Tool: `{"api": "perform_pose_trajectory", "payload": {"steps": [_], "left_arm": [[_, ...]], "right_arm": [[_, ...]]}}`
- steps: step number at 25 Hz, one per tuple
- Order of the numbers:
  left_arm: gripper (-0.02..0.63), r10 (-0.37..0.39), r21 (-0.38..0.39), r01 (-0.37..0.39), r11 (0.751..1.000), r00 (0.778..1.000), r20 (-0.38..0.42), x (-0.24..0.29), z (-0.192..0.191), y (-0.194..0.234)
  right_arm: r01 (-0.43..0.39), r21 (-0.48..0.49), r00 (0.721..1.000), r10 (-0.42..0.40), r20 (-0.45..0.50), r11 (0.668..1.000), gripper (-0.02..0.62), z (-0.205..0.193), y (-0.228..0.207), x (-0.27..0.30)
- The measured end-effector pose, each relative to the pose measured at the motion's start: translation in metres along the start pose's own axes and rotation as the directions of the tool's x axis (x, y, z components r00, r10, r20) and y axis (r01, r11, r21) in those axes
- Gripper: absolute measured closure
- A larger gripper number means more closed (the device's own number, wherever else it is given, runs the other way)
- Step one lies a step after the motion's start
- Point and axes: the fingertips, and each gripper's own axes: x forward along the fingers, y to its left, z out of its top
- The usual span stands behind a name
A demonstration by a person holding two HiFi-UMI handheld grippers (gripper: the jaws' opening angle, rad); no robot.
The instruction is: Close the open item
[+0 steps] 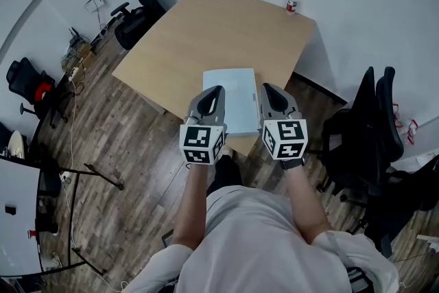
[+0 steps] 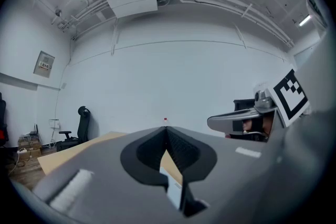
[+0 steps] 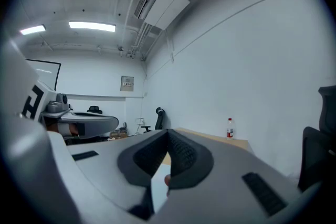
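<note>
A pale, silver-blue laptop [image 1: 233,96] lies flat with its lid down at the near edge of the wooden table [image 1: 206,31]. My left gripper [image 1: 216,90] hangs over the laptop's left edge and my right gripper [image 1: 268,88] just off its right edge, both raised above it. In the left gripper view the jaws [image 2: 167,129] meet at the tips with nothing between them, and a sliver of laptop [image 2: 173,191] shows below. The right gripper [image 3: 168,134] is also shut and empty, with the laptop [image 3: 156,186] under it.
A water bottle [image 1: 292,0] stands at the table's far corner by the white wall. Black office chairs stand at the far left [image 1: 140,7] and close on the right [image 1: 370,134]. Cables and gear lie along the left wall on the wood floor.
</note>
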Motion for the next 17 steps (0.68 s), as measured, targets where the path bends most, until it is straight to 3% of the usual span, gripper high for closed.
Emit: {"api": "perform_pose_trajectory", "payload": {"steps": [17], "left_arm": [[0.597, -0.047, 0.031, 0.047, 0.998, 0.999, -0.016, 0.003, -0.002, -0.025]], "right_arm": [[-0.004, 0.01, 1.0, 0.004, -0.014, 1.0, 0.583, -0.01, 0.0, -0.019]]}}
